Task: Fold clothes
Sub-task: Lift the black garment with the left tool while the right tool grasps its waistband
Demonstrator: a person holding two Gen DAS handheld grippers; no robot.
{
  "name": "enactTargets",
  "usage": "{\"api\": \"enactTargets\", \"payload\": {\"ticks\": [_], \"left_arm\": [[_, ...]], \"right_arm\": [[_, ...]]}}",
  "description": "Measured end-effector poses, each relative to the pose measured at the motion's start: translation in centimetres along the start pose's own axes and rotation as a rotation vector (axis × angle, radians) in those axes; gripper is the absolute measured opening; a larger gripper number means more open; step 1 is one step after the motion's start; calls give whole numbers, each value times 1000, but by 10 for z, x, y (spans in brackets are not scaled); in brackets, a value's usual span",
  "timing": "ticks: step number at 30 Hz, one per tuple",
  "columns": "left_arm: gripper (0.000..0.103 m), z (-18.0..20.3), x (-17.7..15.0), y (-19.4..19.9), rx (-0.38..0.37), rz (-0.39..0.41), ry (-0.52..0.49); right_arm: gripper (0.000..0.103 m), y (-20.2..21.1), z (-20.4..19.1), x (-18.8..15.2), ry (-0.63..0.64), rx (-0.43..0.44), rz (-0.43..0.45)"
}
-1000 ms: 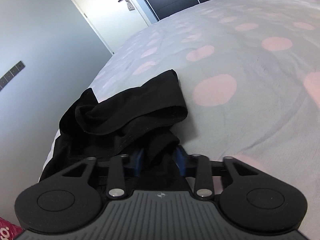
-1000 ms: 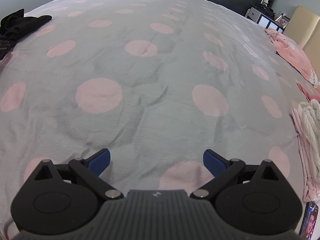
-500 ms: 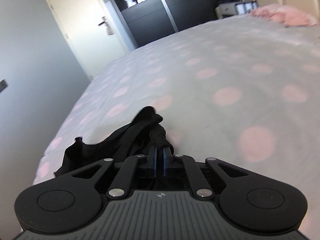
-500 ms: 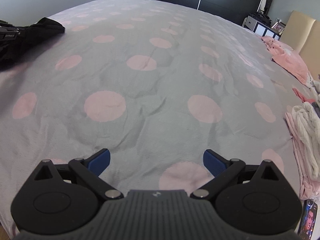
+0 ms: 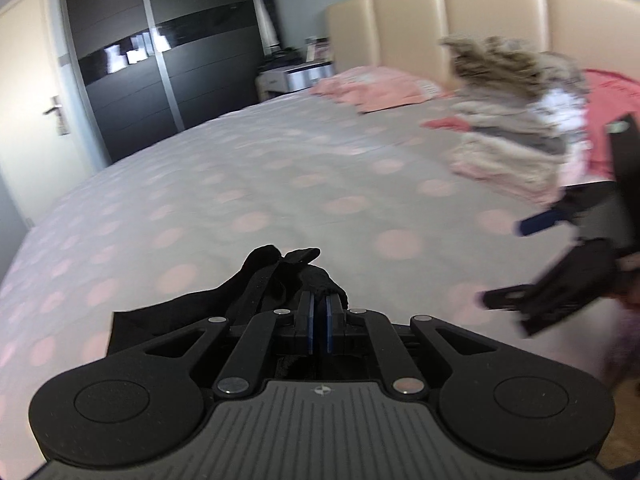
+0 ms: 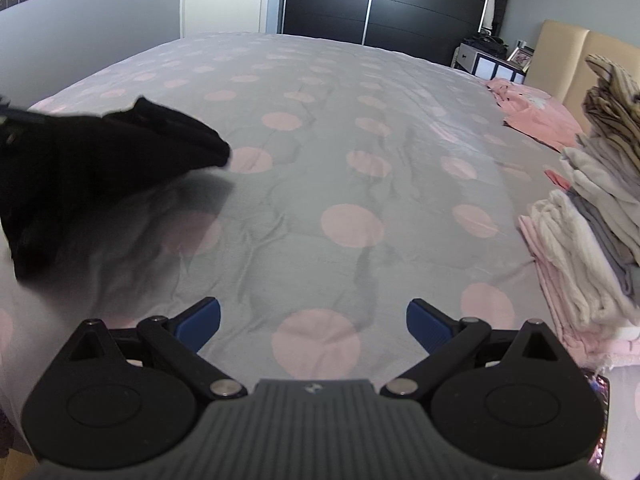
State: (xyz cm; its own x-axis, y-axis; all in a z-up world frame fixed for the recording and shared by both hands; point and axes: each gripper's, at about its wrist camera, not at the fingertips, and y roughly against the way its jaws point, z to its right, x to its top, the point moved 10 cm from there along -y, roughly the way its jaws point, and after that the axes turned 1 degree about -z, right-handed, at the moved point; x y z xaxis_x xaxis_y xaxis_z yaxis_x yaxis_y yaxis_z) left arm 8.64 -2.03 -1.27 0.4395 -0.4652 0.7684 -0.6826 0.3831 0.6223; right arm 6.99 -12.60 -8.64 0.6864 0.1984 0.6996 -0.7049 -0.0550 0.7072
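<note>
Bedspread (image 6: 320, 152) (dotted): left gripper (image 5: 319, 316) pinches black garment (image 5: 276, 280); right gripper (image 6: 313, 320) agape, seemingly empty.

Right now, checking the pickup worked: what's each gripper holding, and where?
Left gripper pinches the black garment at a bunched edge; right gripper holds nothing.
</note>
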Motion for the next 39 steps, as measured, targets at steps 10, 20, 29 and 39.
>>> {"api": "enactTargets", "payload": {"ticks": [10, 20, 29, 39], "left_arm": [[7, 83, -33, 8, -156, -137, -69], [41, 54, -73, 28, -31, -249, -119], [43, 30, -111, 12, 33, -354, -128], [42, 2, -143, -16, 104, -431, -83]], "right_arm": [[100, 25, 20, -28, -61, 34, -34], [71, 45, -30, -38, 60, 199, -13], [54, 52, -94, -52, 245, 344, -20], [51, 27, -128, -77, 427, 319, -96]]}}
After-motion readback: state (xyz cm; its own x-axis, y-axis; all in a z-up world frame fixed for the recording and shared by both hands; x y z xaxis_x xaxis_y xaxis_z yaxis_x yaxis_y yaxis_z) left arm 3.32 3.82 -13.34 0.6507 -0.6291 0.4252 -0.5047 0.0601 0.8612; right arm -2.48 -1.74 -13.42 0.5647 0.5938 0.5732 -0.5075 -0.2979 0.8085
